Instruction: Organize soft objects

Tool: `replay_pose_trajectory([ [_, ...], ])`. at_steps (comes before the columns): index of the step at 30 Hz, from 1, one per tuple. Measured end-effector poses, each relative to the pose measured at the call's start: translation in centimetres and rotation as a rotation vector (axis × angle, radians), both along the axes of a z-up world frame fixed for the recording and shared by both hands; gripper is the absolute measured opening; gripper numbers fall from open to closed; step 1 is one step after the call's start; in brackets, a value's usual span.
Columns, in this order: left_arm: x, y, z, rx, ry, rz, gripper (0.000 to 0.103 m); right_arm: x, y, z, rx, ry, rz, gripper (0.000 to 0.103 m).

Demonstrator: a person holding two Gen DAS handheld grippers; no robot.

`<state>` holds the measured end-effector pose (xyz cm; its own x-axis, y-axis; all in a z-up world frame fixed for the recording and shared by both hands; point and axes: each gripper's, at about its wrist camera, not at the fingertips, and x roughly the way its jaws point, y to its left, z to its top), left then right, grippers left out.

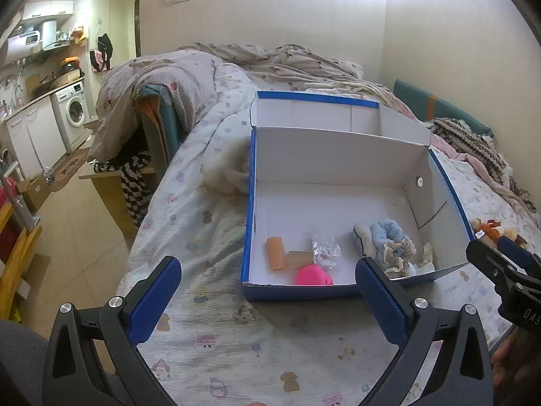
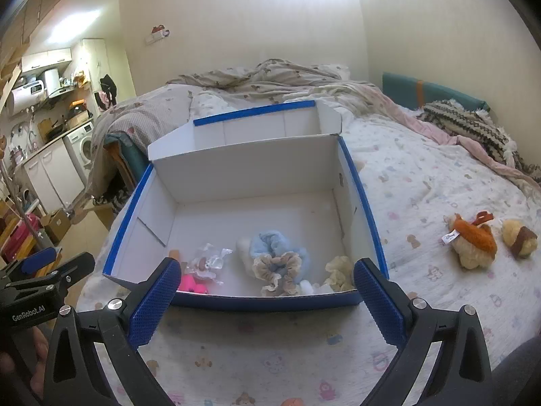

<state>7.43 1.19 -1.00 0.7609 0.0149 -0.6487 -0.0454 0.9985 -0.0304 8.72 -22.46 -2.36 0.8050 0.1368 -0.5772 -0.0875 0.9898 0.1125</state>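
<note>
Left gripper [image 1: 267, 291]: fingers spread wide, nothing between them; held above the bedsheet just short of the box's near wall.
Right gripper [image 2: 267, 291]: fingers likewise spread and empty, before the same wall; in the left view it shows at the right edge, beside the box's near right corner.
Bedsheet [image 2: 270, 355]: pale, printed with small cartoon figures; it bears the box and the toys.
Box [image 1: 250, 203]: blue outside, white inside, open, its lid [image 1: 321, 115] folded back at the far side.
Box, near left: pink item [image 1: 312, 275] against the near wall, two orange-tan pieces [image 1: 275, 248] just beyond it, a clear crinkled packet [image 1: 326, 248] beside them.
Box, near right: beige frilled scrunchie [image 2: 279, 270] lying against a light blue scrunchie [image 2: 280, 242]; a cream piece [image 2: 338, 270] in the right corner.
Plush toys: an orange-and-cream toy [image 2: 471, 240] and a smaller cream-and-brown toy [image 2: 519, 237] lie on the sheet right of the box, outside it, near each other.
White fluff [image 1: 228, 169]: against the box's left wall, outside.
Far bed: rumpled quilt [image 2: 253, 77] and a striped knit [image 2: 463, 125].
Background left: washing machine [image 1: 72, 110].
</note>
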Motion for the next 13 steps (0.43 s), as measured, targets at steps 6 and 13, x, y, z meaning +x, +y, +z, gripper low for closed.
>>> replay_pose_trajectory([
  [6,0.05,-0.05,0.00,0.000,0.002,-0.005,0.103,-0.06,0.01,-0.04,-0.006,-0.001,0.003,0.103],
  [13,-0.20,-0.29,0.03,0.013,-0.010,-0.009,0.103,-0.08,0.04,-0.02,-0.007,-0.002,0.004,0.103],
])
